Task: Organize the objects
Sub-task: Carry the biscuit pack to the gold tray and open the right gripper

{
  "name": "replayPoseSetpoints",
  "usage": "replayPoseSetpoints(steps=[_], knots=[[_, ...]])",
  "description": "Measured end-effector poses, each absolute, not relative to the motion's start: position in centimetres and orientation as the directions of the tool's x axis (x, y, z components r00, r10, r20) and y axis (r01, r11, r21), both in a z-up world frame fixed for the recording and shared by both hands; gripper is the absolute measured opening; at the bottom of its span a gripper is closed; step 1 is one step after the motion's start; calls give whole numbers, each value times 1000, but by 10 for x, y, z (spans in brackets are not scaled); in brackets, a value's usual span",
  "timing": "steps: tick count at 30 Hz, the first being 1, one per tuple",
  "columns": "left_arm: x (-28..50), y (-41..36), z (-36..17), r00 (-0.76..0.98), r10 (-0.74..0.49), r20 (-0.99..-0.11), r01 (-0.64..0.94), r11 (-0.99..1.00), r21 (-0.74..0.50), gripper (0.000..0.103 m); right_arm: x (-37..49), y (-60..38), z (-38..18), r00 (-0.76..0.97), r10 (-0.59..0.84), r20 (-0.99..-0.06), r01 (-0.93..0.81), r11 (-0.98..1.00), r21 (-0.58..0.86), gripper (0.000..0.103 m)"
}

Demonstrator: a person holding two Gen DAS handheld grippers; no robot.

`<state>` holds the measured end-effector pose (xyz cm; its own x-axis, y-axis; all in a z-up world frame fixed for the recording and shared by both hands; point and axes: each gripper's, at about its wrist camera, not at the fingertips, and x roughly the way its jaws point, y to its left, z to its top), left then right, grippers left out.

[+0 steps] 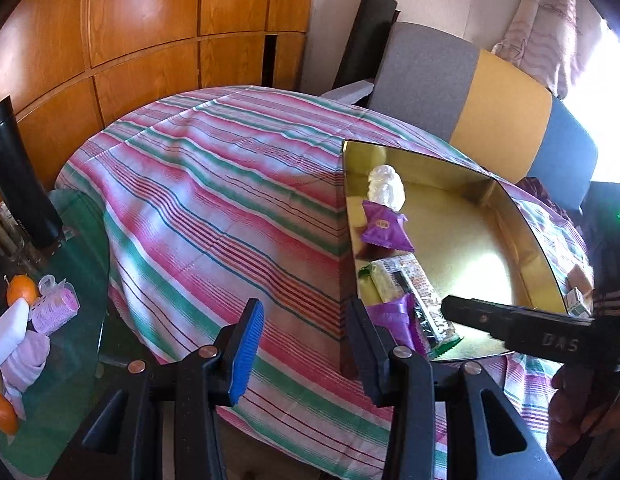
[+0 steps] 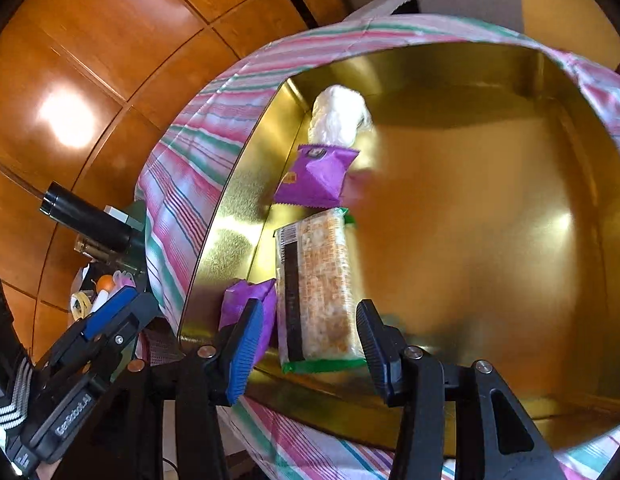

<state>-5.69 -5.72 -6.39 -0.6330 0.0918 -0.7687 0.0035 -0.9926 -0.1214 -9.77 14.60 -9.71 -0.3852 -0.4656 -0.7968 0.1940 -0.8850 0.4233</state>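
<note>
We are holding both claws spread and empty beside a gold tin of snacks.

In the left wrist view, our left claw (image 1: 305,344) is hanging released over the striped cloth (image 1: 213,216), just beside the gold tin (image 1: 522,236); inside, lying along its left wall, are a white wrapped sweet (image 1: 386,184), a purple packet (image 1: 384,228), a cracker pack (image 1: 414,292) and a second purple packet (image 1: 394,320), while our right claw (image 1: 510,320) is reaching in from the right. In the right wrist view, our right claw (image 2: 310,348) is hovering released, its fingers either side of the cracker pack (image 2: 318,288), with the second purple packet (image 2: 245,300) beside its left finger; our left claw (image 2: 105,312) is showing at lower left.
</note>
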Motion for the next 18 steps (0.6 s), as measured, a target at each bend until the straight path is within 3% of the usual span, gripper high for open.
replayPoseSetpoints(steps=[6, 18], knots=[[-56, -50, -61, -633, 129, -763, -25, -989, -146, 43, -75, 169, -63, -518, -372, -770, 174, -927, 331, 76], [-51, -18, -50, -623, 206, -754, -123, -978, -166, 43, -29, 253, -38, -624, -252, -739, 7, -948, 317, 87]])
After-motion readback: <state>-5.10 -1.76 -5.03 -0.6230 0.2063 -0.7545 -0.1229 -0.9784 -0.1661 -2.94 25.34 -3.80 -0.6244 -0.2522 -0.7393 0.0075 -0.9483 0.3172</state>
